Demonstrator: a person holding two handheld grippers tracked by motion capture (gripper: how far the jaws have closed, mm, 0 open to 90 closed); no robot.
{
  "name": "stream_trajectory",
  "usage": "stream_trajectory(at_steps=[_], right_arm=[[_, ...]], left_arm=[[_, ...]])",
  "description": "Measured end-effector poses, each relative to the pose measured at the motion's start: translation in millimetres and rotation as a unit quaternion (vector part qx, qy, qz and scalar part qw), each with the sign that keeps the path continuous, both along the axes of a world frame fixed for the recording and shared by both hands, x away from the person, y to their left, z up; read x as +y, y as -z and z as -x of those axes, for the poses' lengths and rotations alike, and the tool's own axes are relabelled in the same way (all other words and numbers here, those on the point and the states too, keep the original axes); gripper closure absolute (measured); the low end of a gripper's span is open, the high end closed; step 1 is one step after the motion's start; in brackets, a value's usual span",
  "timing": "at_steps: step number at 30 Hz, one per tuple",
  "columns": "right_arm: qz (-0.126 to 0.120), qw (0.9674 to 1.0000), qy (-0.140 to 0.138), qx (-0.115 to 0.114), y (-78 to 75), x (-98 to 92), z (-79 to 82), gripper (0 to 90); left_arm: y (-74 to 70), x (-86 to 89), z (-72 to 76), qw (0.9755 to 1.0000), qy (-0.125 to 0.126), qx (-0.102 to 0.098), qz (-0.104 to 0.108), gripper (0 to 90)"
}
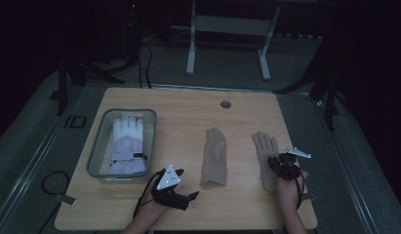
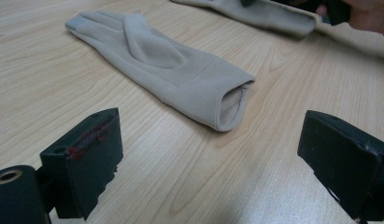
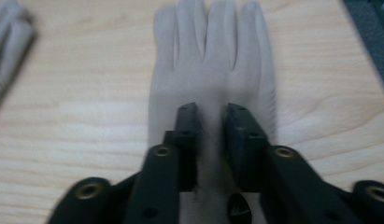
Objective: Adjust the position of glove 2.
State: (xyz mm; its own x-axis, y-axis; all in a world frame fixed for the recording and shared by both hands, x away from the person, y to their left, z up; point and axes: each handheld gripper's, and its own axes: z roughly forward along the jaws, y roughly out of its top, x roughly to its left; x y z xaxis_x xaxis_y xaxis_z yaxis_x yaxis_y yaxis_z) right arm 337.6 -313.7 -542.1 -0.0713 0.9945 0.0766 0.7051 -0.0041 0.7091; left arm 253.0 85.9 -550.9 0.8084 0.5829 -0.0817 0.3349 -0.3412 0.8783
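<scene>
At the far left of the high view, a clear bin (image 1: 95, 146) is holding a white padded glove (image 1: 128, 145), well off to the left of the left claw (image 1: 181, 195), which is resting released on the table (image 1: 188, 105). The left claw's own view is showing its jaws standing wide apart, with the middle glove (image 2: 166, 65) lying flat just ahead of them, cuff opening facing the claw. Further right, the right claw (image 1: 281, 163) is hovering over the right glove (image 1: 266, 156). Its own view is showing the jaws slightly parted over the glove's palm (image 3: 213, 70), not gripping it. The wooden table is standing on grey floor in a dark room.
</scene>
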Motion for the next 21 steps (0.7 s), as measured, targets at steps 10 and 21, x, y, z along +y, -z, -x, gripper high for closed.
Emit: stream_trajectory(at_steps=[10, 21], right_arm=[[0.019, 0.9990, -0.040, 0.003, 0.6, -2.1, -0.9, 59.0], [0.053, 0.9755, -0.213, -0.011, -10.1, -25.6, -8.4, 52.9]], left_arm=[[0.8, 0.2, -0.2, 1.0000, -0.002, 0.000, 0.002, 6.7], [-0.2, 1.3, 0.2, 1.0000, -0.007, -0.002, 0.002, 6.7]])
